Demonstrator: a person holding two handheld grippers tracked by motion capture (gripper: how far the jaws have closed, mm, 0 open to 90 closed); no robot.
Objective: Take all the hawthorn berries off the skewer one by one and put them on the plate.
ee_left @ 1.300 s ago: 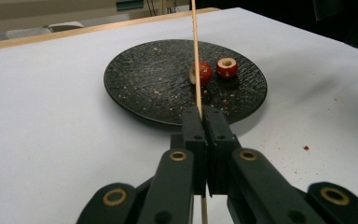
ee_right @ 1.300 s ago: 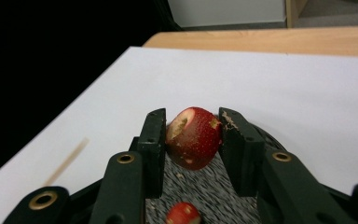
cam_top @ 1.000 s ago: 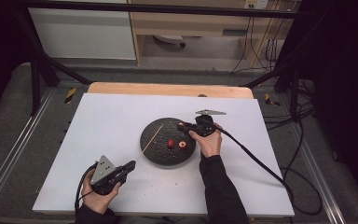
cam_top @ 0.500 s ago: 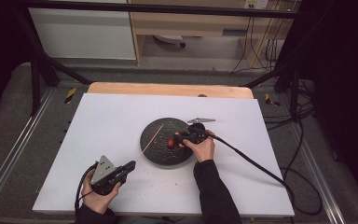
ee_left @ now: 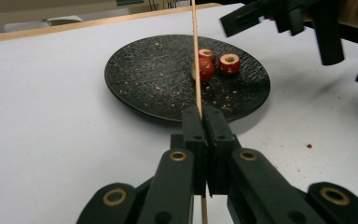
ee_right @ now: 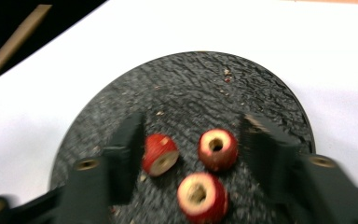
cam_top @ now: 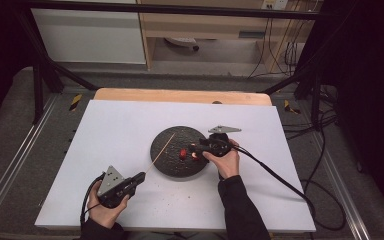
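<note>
Right gripper [ee_right: 189, 154] is over the round black textured plate [ee_right: 177, 84], jaws spread wide, empty. Three small red cored fruit pieces with pale hollow centres lie between and just ahead of the jaws in the right gripper view: tilted left piece [ee_right: 159, 155], right piece [ee_right: 217, 149], near piece [ee_right: 201, 196]. In the high view the right gripper [cam_top: 196, 148] sits at the plate's right side [cam_top: 165, 160], red pieces just beside its tips.

Left gripper [ee_left: 204, 122] is clamped tight on a thin long wooden skewer [ee_left: 196, 56]; the stick runs up between the closed jaws and points at the fruit. In the high view the left gripper [cam_top: 139, 178] rests on the white table surface [cam_top: 105, 130] below-left of the plate, skewer [cam_top: 161, 151] slanting up over the plate rim.

Judged step: pick one piece to thread on the skewer. To do it well:
- Centre the jaws on a single piece; the three lie close together, so a wide close may catch two or knock one away.
- The right piece, hole up, looks easiest to grab on its sides.
- Squeeze gently; the flesh probably crushes or slips.
- Leave the hole exposed, turned toward the skewer tip.
- Keep the skewer steady and level; a thin stick may flex.

Crumbs scatter on plate and table.
</note>
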